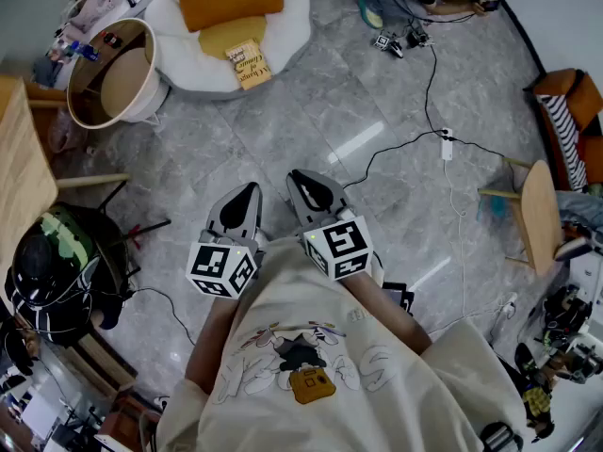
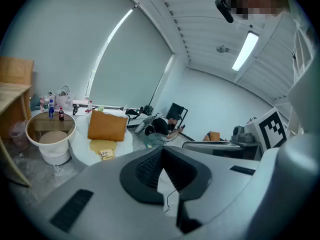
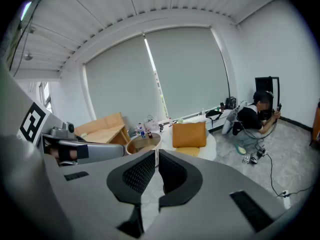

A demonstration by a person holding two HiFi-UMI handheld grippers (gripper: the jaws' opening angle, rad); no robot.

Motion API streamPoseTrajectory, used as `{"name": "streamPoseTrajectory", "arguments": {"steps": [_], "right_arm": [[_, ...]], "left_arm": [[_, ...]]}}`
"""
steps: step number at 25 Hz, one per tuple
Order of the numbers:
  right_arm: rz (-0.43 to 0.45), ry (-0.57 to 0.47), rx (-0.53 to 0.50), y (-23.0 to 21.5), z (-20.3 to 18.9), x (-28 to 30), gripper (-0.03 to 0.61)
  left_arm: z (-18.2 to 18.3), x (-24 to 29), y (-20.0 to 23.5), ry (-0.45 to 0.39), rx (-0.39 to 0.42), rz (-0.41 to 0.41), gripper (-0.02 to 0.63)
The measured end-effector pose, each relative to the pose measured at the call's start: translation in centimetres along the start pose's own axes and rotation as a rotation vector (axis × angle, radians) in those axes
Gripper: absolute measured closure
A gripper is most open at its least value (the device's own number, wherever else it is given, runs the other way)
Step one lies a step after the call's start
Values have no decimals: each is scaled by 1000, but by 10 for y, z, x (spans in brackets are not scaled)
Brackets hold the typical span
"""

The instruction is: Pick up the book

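The book [image 1: 249,64] is small and tan with dark print. It lies on a white floor cushion [image 1: 292,26], at the edge of a yellow pillow, far ahead of both grippers. In the left gripper view the book [image 2: 105,154] shows small, below an orange cushion [image 2: 106,126]. My left gripper [image 1: 249,190] hangs over the grey floor with its jaws together and nothing between them [image 2: 162,149]. My right gripper [image 1: 300,177] is beside it, shut and empty too [image 3: 156,153]. The right gripper view shows the orange cushion [image 3: 189,134] but not the book.
A round white side table [image 1: 113,73] stands left of the cushion, and a wooden table [image 1: 19,168] runs along the left edge. Black cables [image 1: 415,139] cross the floor at right, near a wooden stool [image 1: 537,215]. A person [image 2: 160,126] sits on the floor at the back.
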State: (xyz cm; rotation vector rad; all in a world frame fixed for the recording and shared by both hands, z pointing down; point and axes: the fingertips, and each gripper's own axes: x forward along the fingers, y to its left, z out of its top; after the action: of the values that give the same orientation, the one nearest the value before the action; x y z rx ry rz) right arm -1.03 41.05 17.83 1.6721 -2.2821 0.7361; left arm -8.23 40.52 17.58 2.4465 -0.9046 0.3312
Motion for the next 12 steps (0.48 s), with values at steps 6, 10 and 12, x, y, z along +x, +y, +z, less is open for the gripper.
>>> {"name": "streamPoseTrajectory", "arguments": {"steps": [6, 10, 12], "right_arm": [[-34, 41, -23, 56, -40, -8, 535], [-20, 70, -67, 85, -59, -10, 535], [-15, 75, -71, 91, -65, -9, 535]], "left_arm": [[-34, -72, 28, -22, -52, 15, 607], [-64, -106, 47, 3, -79, 46, 607], [-71, -114, 51, 11, -71, 53, 607]]}}
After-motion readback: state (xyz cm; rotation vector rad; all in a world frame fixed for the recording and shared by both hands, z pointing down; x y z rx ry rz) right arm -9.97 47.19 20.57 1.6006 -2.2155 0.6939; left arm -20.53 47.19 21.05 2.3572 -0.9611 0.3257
